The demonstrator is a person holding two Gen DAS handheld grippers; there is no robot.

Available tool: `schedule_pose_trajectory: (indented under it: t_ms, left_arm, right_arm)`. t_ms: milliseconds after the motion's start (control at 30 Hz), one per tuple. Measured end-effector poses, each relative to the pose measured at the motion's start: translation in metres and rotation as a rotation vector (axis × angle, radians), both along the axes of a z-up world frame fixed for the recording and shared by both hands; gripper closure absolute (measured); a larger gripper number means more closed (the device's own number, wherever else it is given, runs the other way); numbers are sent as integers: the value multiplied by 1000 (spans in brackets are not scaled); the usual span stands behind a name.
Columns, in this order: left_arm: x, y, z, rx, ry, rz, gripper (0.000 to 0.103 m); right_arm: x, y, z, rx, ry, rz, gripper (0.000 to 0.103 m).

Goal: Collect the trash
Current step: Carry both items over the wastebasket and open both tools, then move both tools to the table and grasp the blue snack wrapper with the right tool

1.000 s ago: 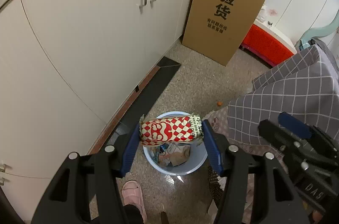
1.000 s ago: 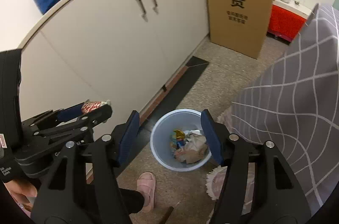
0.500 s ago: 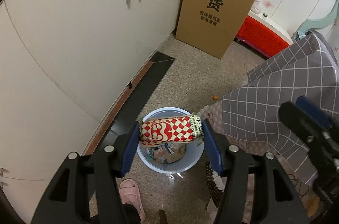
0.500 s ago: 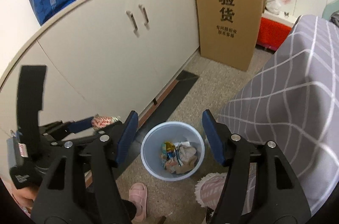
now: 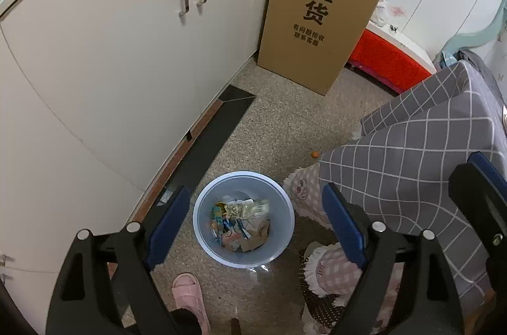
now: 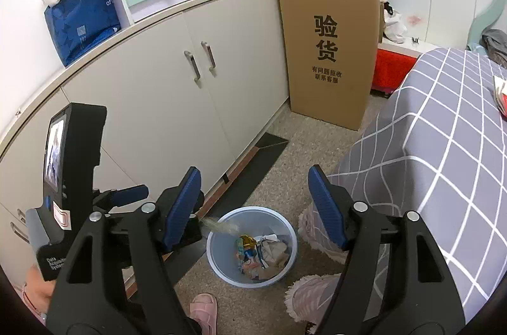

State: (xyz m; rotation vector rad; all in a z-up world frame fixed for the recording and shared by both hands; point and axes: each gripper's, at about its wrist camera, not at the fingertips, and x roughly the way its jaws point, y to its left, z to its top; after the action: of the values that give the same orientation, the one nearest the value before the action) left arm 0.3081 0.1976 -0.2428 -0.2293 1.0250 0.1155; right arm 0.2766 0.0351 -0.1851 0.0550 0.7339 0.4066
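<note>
Bedroom floor w/ white cabinets [image 5: 111,66] at left. Left gripper [image 5: 256,218] jaws opening, nothing between; wrapper [image 5: 248,206] falling into bin [image 5: 282,202]. Right gripper [image 6: 253,205] opening, empty too. Risk: wrapper clips rim, lands beside slipper [image 5: 190,293].

The left gripper [image 5: 256,211] hangs above a pale blue trash bin [image 5: 286,227] that stands on the speckled floor [image 5: 279,126]. Its jaws are opening and nothing is between the blue pads [image 5: 168,218]. A blurred wrapper [image 5: 250,206] shows inside the bin, over the crumpled papers and packets [image 5: 245,237] that lie there. To the left of the bin runs a white cabinet [image 5: 126,56] with two metal handles. A tall cardboard box [image 5: 323,28] with black characters leans at the end of the cabinet. To the right hangs a grey checked cover [image 5: 421,151]. A pink slipper [image 5: 190,290] shows at the bottom. Part of the right gripper [image 5: 481,195] shows at the right edge.
</note>
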Motion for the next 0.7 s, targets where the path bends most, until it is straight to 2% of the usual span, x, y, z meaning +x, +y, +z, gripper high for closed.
schedule_pose_trajectory:
  t_ms: [267, 533, 700]
  left_arm:
    - [-21, 6, 23, 21, -45, 44, 19]
    - [-52, -5, 74, 57, -152, 58, 19]
    - [-63, -30, 105, 69, -218, 16, 18]
  right_arm:
    - [-11, -8, 16, 13, -21, -12, 32]
    - [-33, -31, 46, 38, -73, -24, 31]
    - [-46, -67, 65, 33, -103, -53, 31]
